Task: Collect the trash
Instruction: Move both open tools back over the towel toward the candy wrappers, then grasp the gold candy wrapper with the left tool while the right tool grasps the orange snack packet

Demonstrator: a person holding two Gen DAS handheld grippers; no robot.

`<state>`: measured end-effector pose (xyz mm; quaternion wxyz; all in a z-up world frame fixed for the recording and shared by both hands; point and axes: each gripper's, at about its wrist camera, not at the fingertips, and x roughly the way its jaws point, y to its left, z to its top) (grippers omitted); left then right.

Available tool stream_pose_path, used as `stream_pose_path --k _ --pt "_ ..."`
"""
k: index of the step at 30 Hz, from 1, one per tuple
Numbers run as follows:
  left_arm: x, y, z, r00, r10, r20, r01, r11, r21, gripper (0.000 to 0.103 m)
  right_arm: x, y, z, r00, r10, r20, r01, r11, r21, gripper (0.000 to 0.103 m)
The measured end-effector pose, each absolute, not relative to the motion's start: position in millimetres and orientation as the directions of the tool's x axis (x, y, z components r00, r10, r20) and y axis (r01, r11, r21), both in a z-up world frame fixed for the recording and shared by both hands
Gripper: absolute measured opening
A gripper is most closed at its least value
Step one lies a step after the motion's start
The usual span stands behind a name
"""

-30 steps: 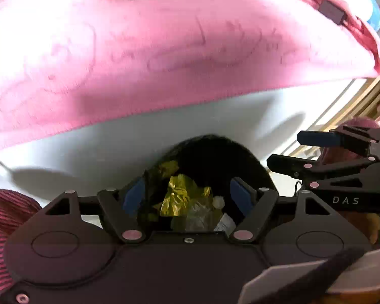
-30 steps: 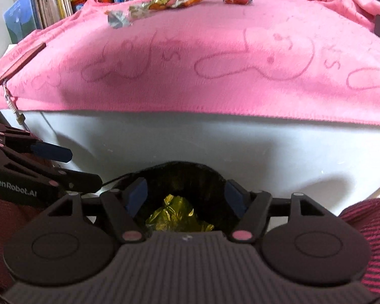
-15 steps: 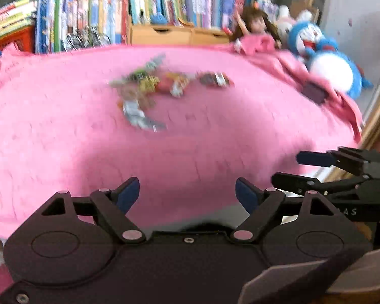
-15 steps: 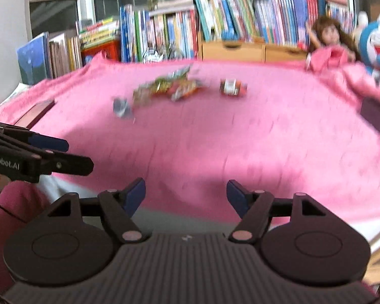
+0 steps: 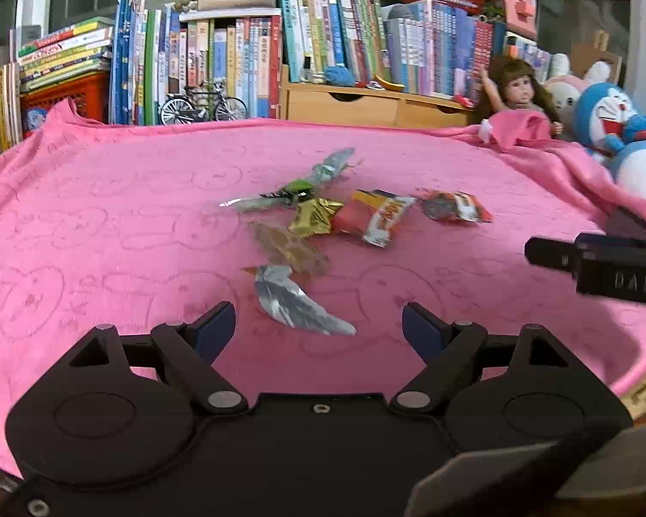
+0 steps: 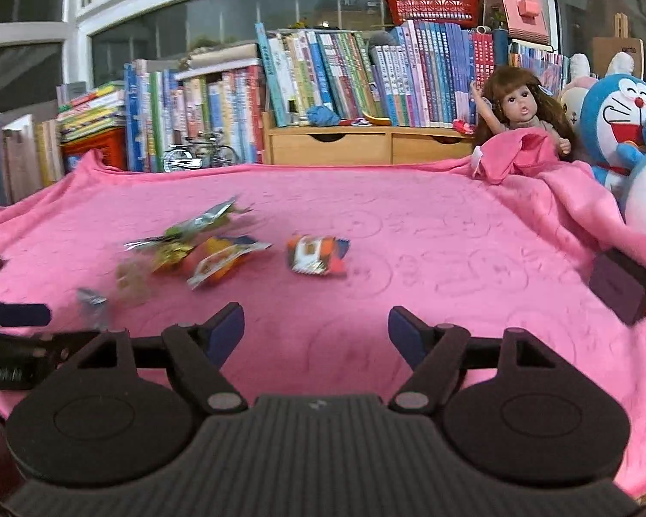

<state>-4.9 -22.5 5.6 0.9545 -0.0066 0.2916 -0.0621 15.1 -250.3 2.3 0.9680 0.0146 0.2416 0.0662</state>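
Several wrappers lie in a loose cluster on the pink towel. Nearest my left gripper is a silver foil wrapper, just ahead of its open, empty fingers. Behind it lie a gold foil wrapper, an orange-and-white packet, a red-orange packet and a green-silver wrapper. My right gripper is open and empty over the towel, with the red-orange packet a little ahead and the other wrappers to its left. The right gripper's body shows at the left wrist view's right edge.
Books, a wooden drawer unit and a model bicycle line the back. A doll and a blue plush toy sit at the right. A dark box rests on the towel's right edge.
Both grippers have risen from the black trash bag below the table edge and now face the tabletop. The bag has left both views and the wrappers have come closer.
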Motion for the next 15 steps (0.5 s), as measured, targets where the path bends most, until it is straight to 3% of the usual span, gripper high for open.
stream_pose_path --k 5,11,12,15 --pt "16 -27 -4 0.831 -0.093 -0.548 0.082 0.996 -0.045 0.082 56 -257 -1 0.86 0.12 -0.495 -0.077 0.991 0.107 0.083" --pt "30 -27 -15 0.831 -0.104 -0.547 0.061 0.993 -0.097 0.071 93 -247 -5 0.84 0.125 -0.528 -0.086 0.991 0.098 0.083" --pt "30 -27 -16 0.834 -0.101 -0.542 0.058 0.994 -0.096 0.063 99 -245 -7 0.836 0.125 -0.534 -0.091 0.992 0.09 0.083" --pt "31 -29 -17 0.84 -0.09 -0.535 0.056 0.995 -0.079 0.023 112 -238 -11 0.82 0.131 -0.558 -0.1 0.991 0.085 0.083"
